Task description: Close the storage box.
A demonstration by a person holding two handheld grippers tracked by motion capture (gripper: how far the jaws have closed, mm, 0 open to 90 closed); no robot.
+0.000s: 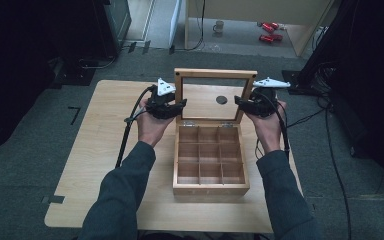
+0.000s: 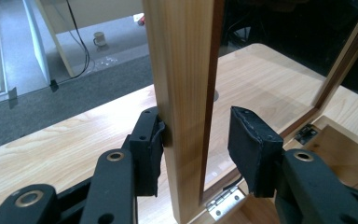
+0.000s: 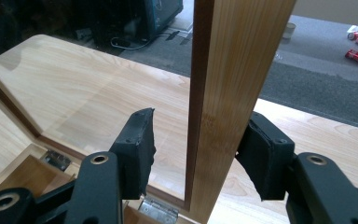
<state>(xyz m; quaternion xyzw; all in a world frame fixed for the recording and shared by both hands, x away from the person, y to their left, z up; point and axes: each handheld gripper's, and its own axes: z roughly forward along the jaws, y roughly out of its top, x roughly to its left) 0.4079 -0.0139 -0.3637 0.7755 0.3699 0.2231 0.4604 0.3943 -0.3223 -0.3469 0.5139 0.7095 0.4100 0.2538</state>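
On the wooden tabletop (image 1: 105,150) I have a bamboo tea box (image 1: 210,160) with nine compartments sitting just right of centre, its glass-paned lid (image 1: 215,97) standing upright at the box's 12 o'clock edge on two metal hinges (image 2: 223,203). My left gripper (image 1: 172,106) is at the lid's 9 o'clock side; its fingers (image 2: 254,149) straddle the left frame rail, the outer one touching the wood while the inner one stands off it, so the grip is loose, not a pinch. At the lid's 3 o'clock side, my right gripper (image 1: 247,104) straddles the right frame rail: its outer finger (image 3: 263,156) rests against the wood and the inner finger (image 3: 137,149) is apart from it, spread around the rail.
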